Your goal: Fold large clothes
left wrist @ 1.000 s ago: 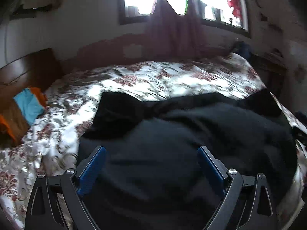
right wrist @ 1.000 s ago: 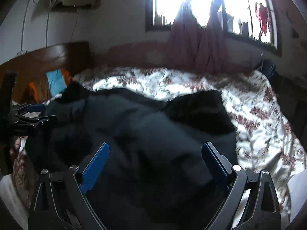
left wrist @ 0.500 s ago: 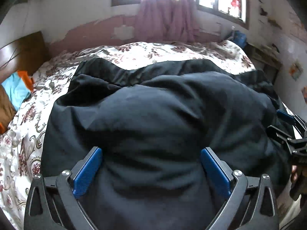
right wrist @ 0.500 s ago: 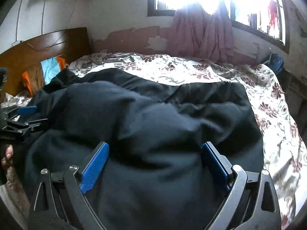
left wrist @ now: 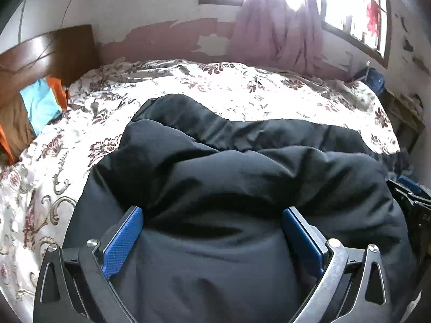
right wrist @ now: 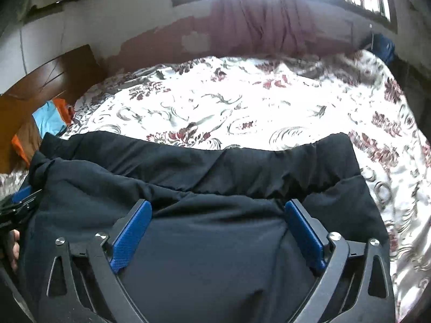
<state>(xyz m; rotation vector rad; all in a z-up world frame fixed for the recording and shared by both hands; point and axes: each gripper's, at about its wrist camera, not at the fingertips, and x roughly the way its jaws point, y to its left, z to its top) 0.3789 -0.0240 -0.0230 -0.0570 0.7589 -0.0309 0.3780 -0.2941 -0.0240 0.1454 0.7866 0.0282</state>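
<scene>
A large black padded garment (left wrist: pixel 242 167) lies on the floral bedspread (left wrist: pixel 242 86), its near part doubled over into a thick fold. My left gripper (left wrist: pixel 212 211) hovers low over the garment's near left part, jaws wide and open, black cloth bulging between the blue pads (left wrist: pixel 122 242) without being pinched. In the right wrist view my right gripper (right wrist: pixel 218 206) stands open the same way over the garment (right wrist: pixel 215 167), near its right end. Each gripper shows at the edge of the other view: the right gripper (left wrist: pixel 409 191) and the left gripper (right wrist: pixel 18 202), with a hand (right wrist: pixel 13 245) behind it.
A wooden headboard (left wrist: pixel 54 51) stands at the left, with blue and orange cloth (left wrist: pixel 40 102) piled against it. Behind the bed is a window with a pink curtain (left wrist: pixel 274 32). A blue bag (left wrist: pixel 371 78) and dark furniture (left wrist: pixel 404 118) sit at the far right.
Both grippers have come down closer to the garment. The puffed-up black cloth has sunk onto the bed, and more bedspread shows beyond it. Both pairs of jaws have stayed wide apart.
</scene>
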